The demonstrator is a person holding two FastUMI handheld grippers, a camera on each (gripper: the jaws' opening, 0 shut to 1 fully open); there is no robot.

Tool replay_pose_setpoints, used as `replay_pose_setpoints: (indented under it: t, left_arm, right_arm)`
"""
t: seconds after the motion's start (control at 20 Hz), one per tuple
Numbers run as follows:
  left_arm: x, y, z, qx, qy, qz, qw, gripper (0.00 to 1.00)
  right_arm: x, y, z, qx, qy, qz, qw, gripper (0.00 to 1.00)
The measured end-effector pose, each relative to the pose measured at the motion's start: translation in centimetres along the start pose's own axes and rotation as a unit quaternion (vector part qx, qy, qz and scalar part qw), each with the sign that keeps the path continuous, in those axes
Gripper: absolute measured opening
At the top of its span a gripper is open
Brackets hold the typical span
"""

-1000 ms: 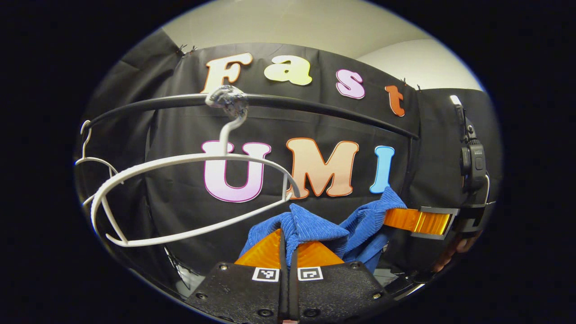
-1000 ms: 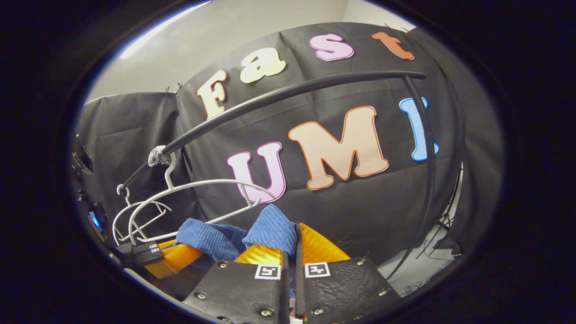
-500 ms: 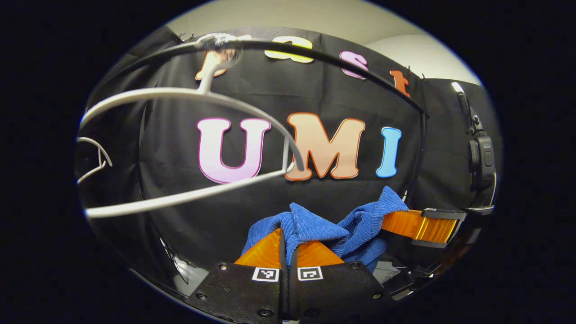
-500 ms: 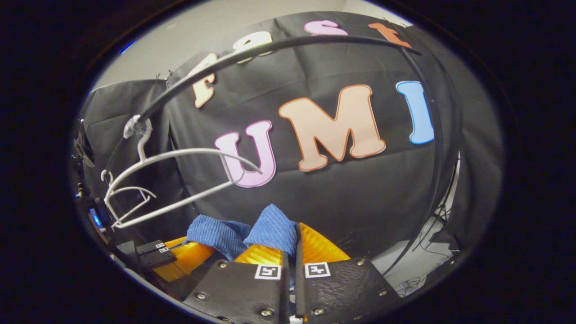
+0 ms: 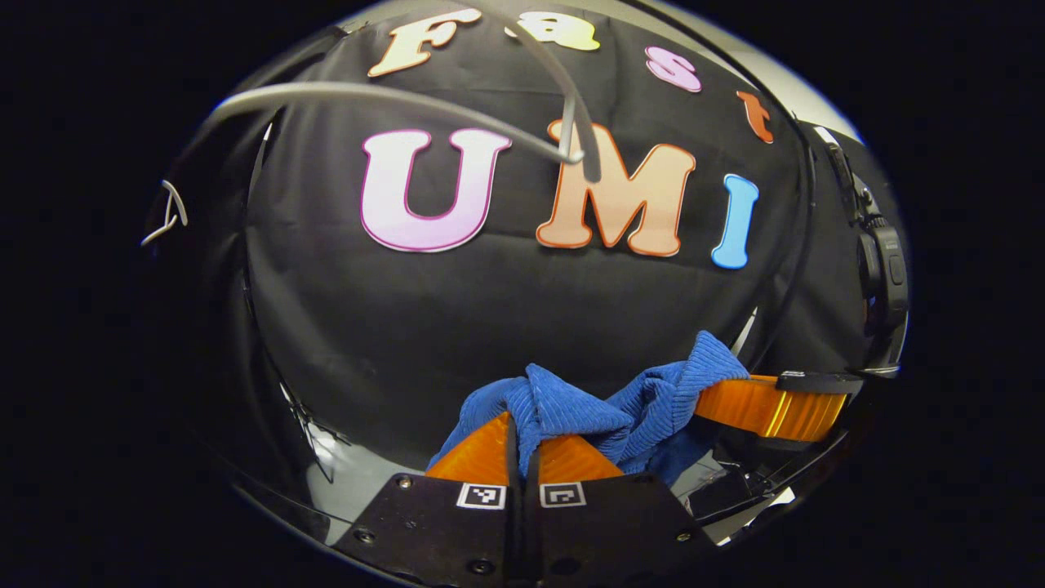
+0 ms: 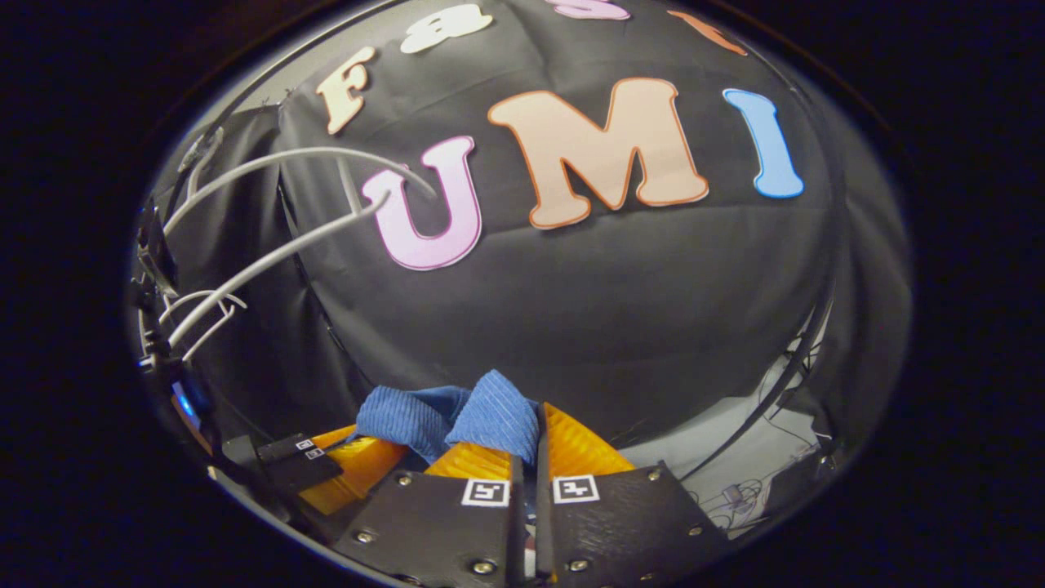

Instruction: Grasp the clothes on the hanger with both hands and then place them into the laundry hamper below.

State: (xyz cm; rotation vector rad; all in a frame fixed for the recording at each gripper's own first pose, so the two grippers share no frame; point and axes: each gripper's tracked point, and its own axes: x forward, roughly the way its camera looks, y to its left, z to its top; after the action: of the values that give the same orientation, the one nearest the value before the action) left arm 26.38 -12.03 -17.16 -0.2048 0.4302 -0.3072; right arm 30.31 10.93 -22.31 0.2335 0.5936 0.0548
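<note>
In the left gripper view, the left tongs (image 5: pixel 522 437) are seen clamped on a fold of the blue cloth (image 5: pixel 571 404) at the bottom centre of the frame. The right tongs (image 5: pixel 763 406), at the lower right, are clamped on the other end of the same cloth. The white hanger (image 5: pixel 384 94), which a second ago filled the left middle of the frame, is now pushed up to the upper left edge, bare. From this it is judged that the cloth has been pulled free and is being lowered.

In the right gripper view, the right tongs (image 6: pixel 526 445) are pressed together on the blue cloth (image 6: pixel 457 416) at the bottom centre, with the left tongs (image 6: pixel 351 469) at the lower left. The hanger (image 6: pixel 269 212) has likewise risen to the upper left. The hamper is presumably below, so the descent is judged unfinished.
</note>
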Motion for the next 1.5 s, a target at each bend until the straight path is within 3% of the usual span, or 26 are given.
replay_pose_setpoints:
  t: [0.35, 0.65, 1.05, 1.25, 1.5]
  left_arm:
    - [3.5, 2.8, -5.4, -0.013, 0.061, 0.025, 0.998, 0.02]
    - [5.4, 4.6, -11.8, -0.009, 0.124, 0.024, 0.992, 0.01]
    - [6.8, 6.9, -20.9, -0.012, 0.24, 0.028, 0.97, 0.02]
    - [7.3, 7.9, -24.6, -0.008, 0.277, 0.036, 0.96, 0.02]
    - [7.3, 9.0, -29.3, -0.014, 0.323, 0.046, 0.945, 0.02]
  right_arm:
    - [4.1, -0.5, -3.9, 0.016, 0.045, -0.007, 0.999, 0.05]
    - [7.9, -2.7, -10.5, 0.012, 0.12, -0.033, 0.992, 0.06]
    - [10.0, -4.7, -19.1, -0.028, 0.24, -0.048, 0.969, 0.06]
    - [10.5, -5.1, -22.4, -0.046, 0.265, -0.047, 0.962, 0.07]
    - [11.0, -6.9, -26.9, -0.028, 0.296, -0.056, 0.953, 0.07]
